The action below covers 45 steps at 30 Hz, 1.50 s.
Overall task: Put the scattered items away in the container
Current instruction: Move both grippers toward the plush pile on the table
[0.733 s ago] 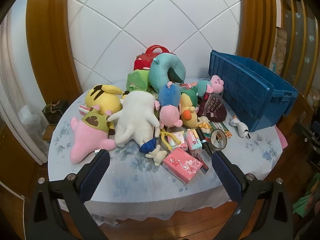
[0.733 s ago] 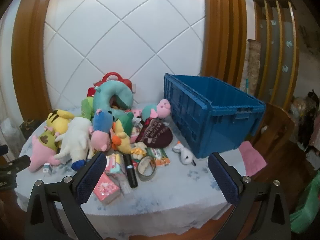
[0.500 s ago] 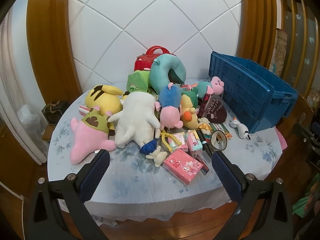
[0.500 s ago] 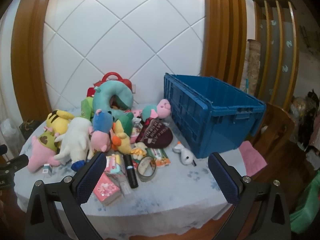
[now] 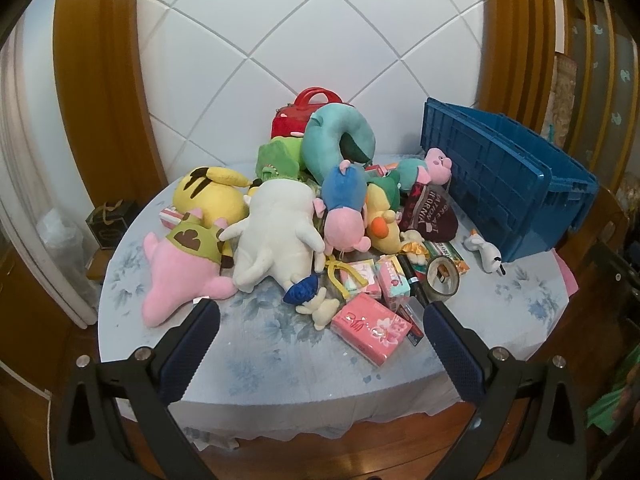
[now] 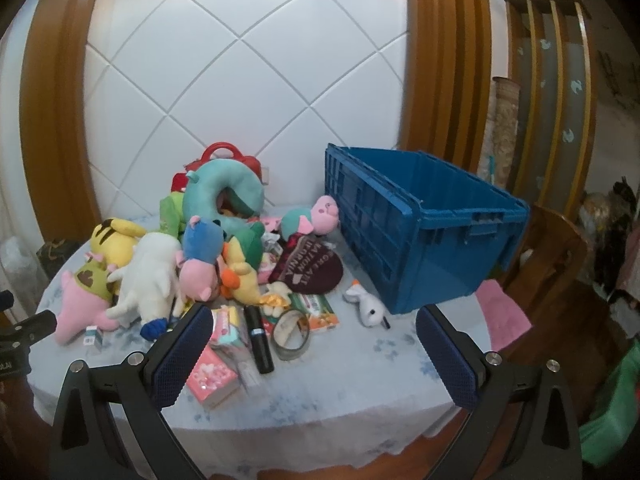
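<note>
I have both tools hanging off the near edge of the round table (image 5: 256, 364): my left gripper (image 5: 320, 332) has its jaws spread as wide as they go with nothing between them and touching nothing, and my right gripper (image 6: 314, 340) stands just as wide and just as empty. The toys and small packets lie heaped at the table's middle, a pink tissue pack (image 5: 372, 328) nearest my left fingers. The blue crate (image 6: 432, 232) stands open beside the heap, on its right.
</note>
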Available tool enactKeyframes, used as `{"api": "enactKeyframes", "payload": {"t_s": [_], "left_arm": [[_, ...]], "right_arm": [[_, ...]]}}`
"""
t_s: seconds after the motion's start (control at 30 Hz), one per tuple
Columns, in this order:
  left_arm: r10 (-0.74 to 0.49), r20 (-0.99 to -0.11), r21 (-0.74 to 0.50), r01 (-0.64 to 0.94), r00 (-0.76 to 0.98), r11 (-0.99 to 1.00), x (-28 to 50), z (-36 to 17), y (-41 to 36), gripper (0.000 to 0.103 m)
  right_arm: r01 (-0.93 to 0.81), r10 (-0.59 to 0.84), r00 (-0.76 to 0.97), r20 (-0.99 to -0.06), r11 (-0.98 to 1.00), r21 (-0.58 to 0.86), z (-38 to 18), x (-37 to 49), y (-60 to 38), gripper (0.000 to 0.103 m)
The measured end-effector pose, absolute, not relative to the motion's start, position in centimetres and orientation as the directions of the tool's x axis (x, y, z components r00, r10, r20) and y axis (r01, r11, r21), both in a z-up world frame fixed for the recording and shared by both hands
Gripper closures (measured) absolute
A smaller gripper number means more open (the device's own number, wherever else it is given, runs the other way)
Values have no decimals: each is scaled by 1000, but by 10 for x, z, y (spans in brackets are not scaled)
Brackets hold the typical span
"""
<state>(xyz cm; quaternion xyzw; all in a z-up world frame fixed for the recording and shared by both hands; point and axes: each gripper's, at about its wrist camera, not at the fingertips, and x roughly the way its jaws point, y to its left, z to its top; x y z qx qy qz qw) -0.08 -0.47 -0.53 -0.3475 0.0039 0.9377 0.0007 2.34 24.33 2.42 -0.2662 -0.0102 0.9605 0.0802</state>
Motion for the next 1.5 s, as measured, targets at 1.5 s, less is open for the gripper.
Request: {"api": "enactKeyframes", "payload": {"t_s": [1.5], "left_arm": [[-38, -666, 0, 51, -745, -999, -12, -13, -12, 0]], "right_arm": [[-69, 50, -842, -537, -998, 15, 9, 11, 274, 0]]}}
